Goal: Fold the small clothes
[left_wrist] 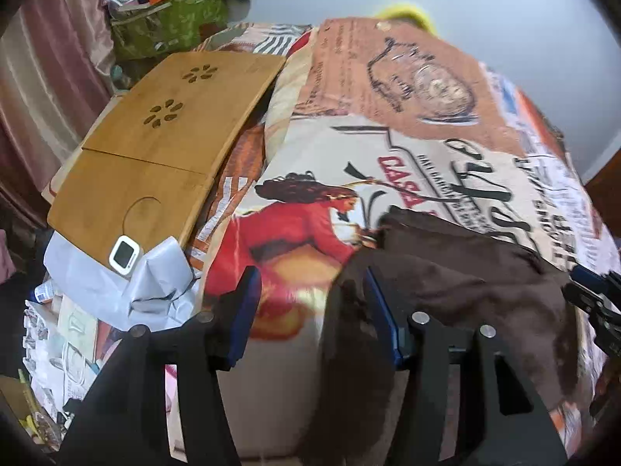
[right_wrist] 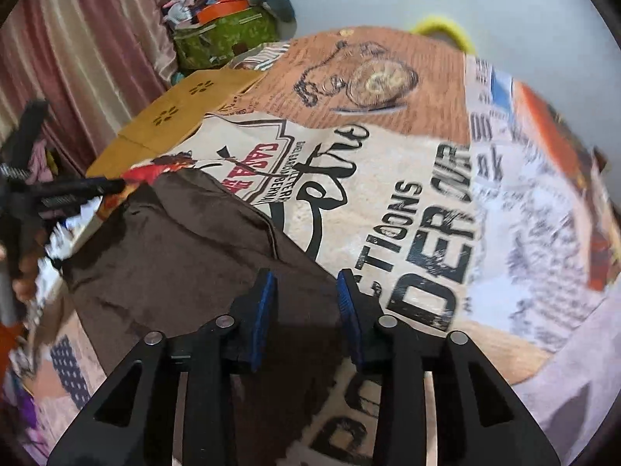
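Brown garment (left_wrist: 446,272) lies on the printed blanket (left_wrist: 407,124). Left gripper (left_wrist: 310,303) has fingers wide apart at its edge. Right gripper (right_wrist: 306,310) is spread apart too, over the cloth's corner.

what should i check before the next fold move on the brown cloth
1. Left claw open: ok, jaws spread wide.
2. Right claw open: ok, jaws apart.
3. Brown garment lying on the printed bedspread: ok.
4. Cloth edge between the left claw's jaws: cannot tell; it drapes over one finger.
5. Right claw over the garment's edge: ok.
6. Garment flat: not ok, ridges and bunching show.
7. Wooden lap tray away from the cloth: ok.
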`<action>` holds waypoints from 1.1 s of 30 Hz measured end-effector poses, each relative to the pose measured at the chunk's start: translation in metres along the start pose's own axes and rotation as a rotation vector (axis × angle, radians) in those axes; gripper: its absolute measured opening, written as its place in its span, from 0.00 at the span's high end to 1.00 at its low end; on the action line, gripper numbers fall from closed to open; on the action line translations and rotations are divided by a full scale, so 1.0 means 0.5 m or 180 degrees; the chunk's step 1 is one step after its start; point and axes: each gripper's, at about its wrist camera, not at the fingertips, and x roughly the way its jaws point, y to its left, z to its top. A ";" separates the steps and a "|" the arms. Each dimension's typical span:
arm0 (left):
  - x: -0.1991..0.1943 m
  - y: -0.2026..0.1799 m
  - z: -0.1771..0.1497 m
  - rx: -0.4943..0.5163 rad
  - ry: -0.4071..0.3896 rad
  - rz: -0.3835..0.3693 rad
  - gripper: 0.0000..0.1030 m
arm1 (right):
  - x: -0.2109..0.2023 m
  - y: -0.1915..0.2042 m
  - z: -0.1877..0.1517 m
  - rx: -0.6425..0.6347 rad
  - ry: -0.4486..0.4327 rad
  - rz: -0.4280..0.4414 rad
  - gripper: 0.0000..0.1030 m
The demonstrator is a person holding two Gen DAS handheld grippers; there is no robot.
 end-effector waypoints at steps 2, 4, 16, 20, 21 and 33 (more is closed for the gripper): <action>-0.023 -0.008 -0.012 0.0066 -0.0038 -0.0009 0.46 | -0.021 0.005 -0.002 -0.0037 -0.0028 -0.0017 0.67; -0.039 -0.021 -0.030 0.0172 -0.0039 -0.0046 0.46 | -0.044 0.011 -0.008 -0.0014 -0.0087 0.0078 0.63; -0.024 -0.030 -0.150 0.0407 0.0206 0.0198 0.39 | -0.033 0.043 -0.088 -0.0073 0.0235 0.0329 0.56; -0.026 -0.005 -0.169 0.0307 0.0256 0.0307 0.37 | -0.038 0.030 -0.112 -0.0103 0.0279 0.0437 0.56; -0.030 0.001 -0.172 0.0265 0.0260 0.0324 0.35 | -0.044 0.025 -0.117 -0.0097 0.0278 0.0434 0.55; -0.231 -0.048 -0.198 0.0181 -0.0319 0.0126 0.35 | -0.209 0.029 -0.137 -0.0111 -0.0346 0.0337 0.55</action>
